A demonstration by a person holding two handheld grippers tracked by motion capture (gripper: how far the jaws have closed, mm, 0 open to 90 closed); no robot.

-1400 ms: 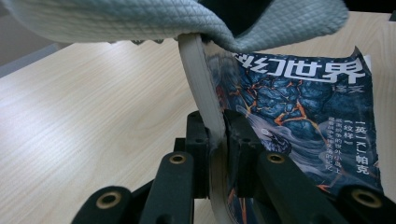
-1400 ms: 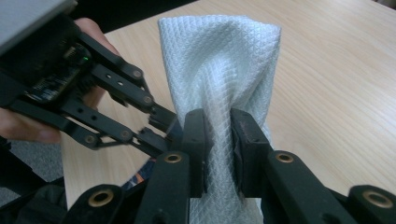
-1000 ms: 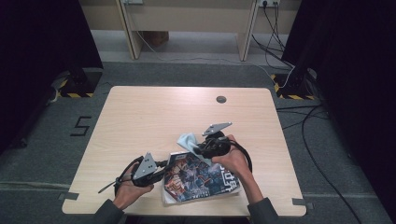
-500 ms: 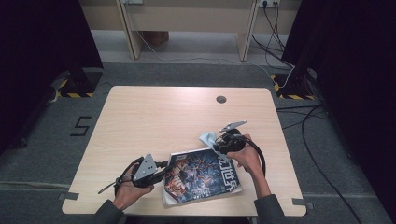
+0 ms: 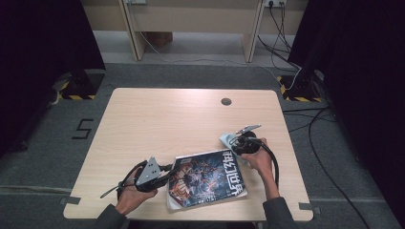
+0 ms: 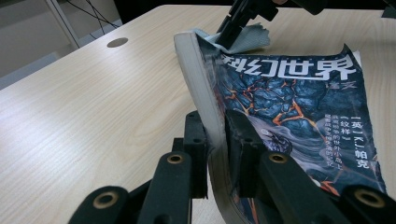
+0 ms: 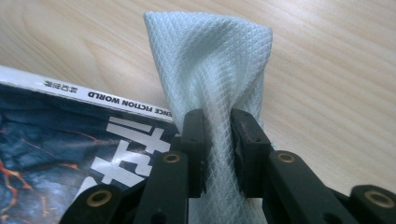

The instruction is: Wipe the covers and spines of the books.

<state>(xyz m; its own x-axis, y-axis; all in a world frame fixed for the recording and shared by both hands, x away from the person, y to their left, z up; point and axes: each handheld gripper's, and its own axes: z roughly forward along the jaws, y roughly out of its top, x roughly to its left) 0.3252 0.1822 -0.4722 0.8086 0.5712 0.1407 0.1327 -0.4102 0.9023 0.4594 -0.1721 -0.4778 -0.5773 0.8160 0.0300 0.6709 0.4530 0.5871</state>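
A magazine (image 5: 207, 179) with a dark illustrated cover lies near the table's front edge. My left gripper (image 5: 167, 171) is shut on its left side. In the left gripper view the jaws (image 6: 217, 149) pinch the thick page edge and the magazine (image 6: 289, 93) bows upward. My right gripper (image 5: 235, 144) sits at the magazine's far right corner, shut on a pale blue cloth (image 5: 227, 139). In the right gripper view my right gripper (image 7: 218, 149) squeezes the waffle-textured cloth (image 7: 210, 60), which fans out above the pads, beside the magazine (image 7: 56, 135). The cloth (image 6: 247, 39) touches the magazine's far corner.
The light wooden table (image 5: 167, 119) has a round cable hole (image 5: 226, 101) at the back right. Cables (image 5: 305, 124) run over the grey floor to the right. A pale desk frame (image 5: 191, 24) stands beyond the table.
My right gripper has carried the cloth to the right and lower, from over the magazine's top edge to its far right corner. The left gripper has kept still on the magazine.
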